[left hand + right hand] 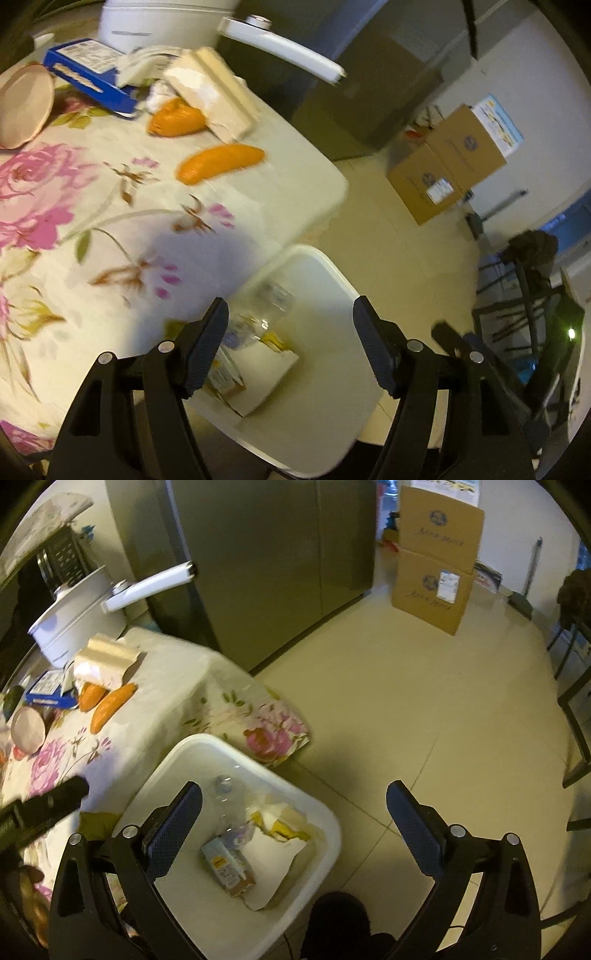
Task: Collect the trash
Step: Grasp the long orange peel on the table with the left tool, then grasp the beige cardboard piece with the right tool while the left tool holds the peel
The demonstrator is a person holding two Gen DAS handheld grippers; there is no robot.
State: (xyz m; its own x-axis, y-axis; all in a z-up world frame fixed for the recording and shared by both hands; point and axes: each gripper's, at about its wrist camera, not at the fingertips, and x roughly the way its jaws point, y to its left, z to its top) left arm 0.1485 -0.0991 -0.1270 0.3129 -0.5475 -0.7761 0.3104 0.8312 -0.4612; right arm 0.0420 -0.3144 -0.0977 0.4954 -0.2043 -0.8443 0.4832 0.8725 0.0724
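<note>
Both grippers are wide open right now, nothing pinched in either one. Left gripper (290,325) hangs over the white bin (325,266) by the table edge, jaws spread far apart, and its textured black fingers (210,343) point down and forward into the bin. Right gripper (293,812) sits above the same bin's outer side, also fully spread: one finger (173,819) is over the bin and the other is out past its rim, over the floor. From the right wrist cam you can see the left gripper's black finger poking in at the left, beside the bin.
</note>
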